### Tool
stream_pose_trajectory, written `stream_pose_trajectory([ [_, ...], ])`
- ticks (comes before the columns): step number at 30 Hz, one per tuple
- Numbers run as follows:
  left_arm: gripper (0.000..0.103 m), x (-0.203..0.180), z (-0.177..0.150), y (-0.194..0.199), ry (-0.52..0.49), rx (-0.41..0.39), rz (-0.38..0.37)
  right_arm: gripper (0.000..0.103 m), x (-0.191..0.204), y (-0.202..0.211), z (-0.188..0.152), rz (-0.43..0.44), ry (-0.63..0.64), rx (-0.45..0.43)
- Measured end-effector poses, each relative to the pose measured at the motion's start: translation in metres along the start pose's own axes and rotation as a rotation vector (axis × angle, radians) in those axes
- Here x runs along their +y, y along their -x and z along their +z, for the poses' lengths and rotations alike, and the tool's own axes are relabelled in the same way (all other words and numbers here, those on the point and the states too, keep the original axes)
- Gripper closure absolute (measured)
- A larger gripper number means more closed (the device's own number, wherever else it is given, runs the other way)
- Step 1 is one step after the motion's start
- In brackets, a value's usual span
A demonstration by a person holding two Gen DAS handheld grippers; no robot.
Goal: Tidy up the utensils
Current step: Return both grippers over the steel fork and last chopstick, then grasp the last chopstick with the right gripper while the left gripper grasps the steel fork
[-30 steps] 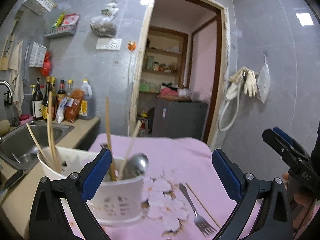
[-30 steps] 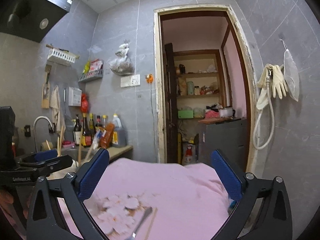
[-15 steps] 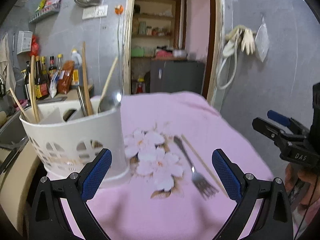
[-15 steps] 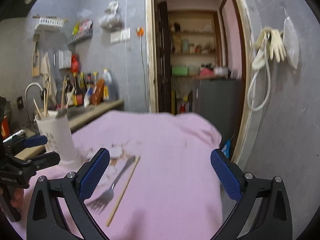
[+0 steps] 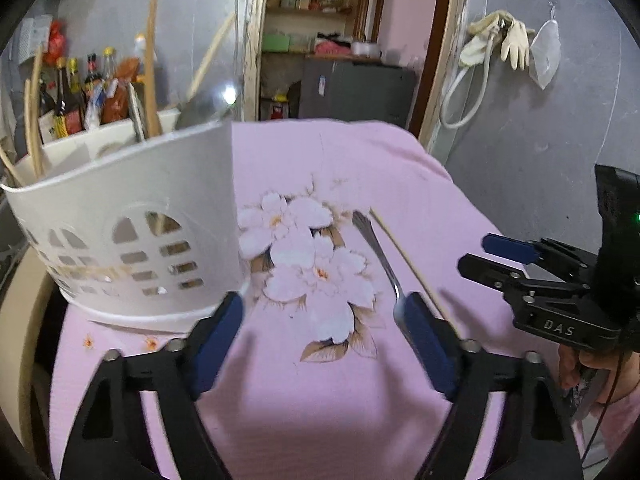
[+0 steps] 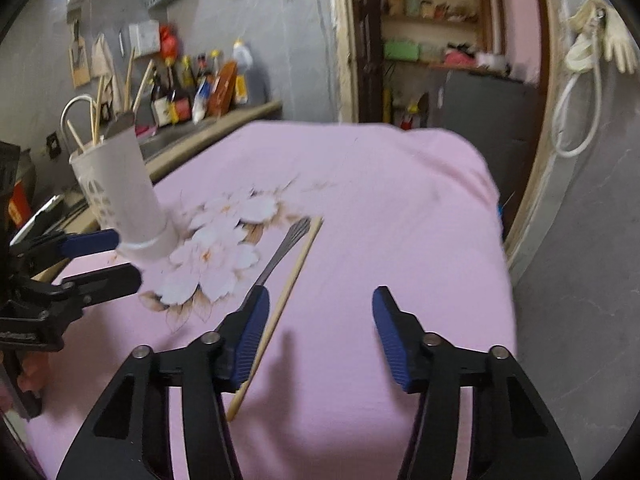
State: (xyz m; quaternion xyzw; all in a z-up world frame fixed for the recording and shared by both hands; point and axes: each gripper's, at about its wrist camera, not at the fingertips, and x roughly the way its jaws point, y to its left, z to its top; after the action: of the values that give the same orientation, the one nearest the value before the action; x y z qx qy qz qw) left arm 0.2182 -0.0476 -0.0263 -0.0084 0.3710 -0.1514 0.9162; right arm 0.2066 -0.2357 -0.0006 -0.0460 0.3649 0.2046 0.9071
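Both grippers, left (image 5: 322, 312) and right (image 6: 318, 312), gape wide, empty. Fork (image 6: 280, 254) and chopstick (image 6: 280, 312) side by side, possibly touching, near holder (image 5: 132, 232).

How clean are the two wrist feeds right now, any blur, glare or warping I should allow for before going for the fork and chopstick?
Left wrist view: fisheye bends the holder; glare spot on the spoon in it; left gripper fingers motion-smeared; fork and chopstick fairly sharp. Right wrist view: whole frame softly blurred, fork tines smeared, doorframe curved, right gripper casting a shadow on the cloth.
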Motion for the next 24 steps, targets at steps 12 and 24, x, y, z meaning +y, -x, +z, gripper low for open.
stream_pose_trajectory([
  [12,0.066,0.002,0.002,-0.024,0.033,0.142,-0.058,0.074,0.017,-0.035,0.003,0.023,0.065,0.146],
  [24,0.078,-0.013,0.023,-0.054,0.029,0.198,-0.134,0.103,-0.001,-0.028,0.002,-0.046,0.078,0.166],
])
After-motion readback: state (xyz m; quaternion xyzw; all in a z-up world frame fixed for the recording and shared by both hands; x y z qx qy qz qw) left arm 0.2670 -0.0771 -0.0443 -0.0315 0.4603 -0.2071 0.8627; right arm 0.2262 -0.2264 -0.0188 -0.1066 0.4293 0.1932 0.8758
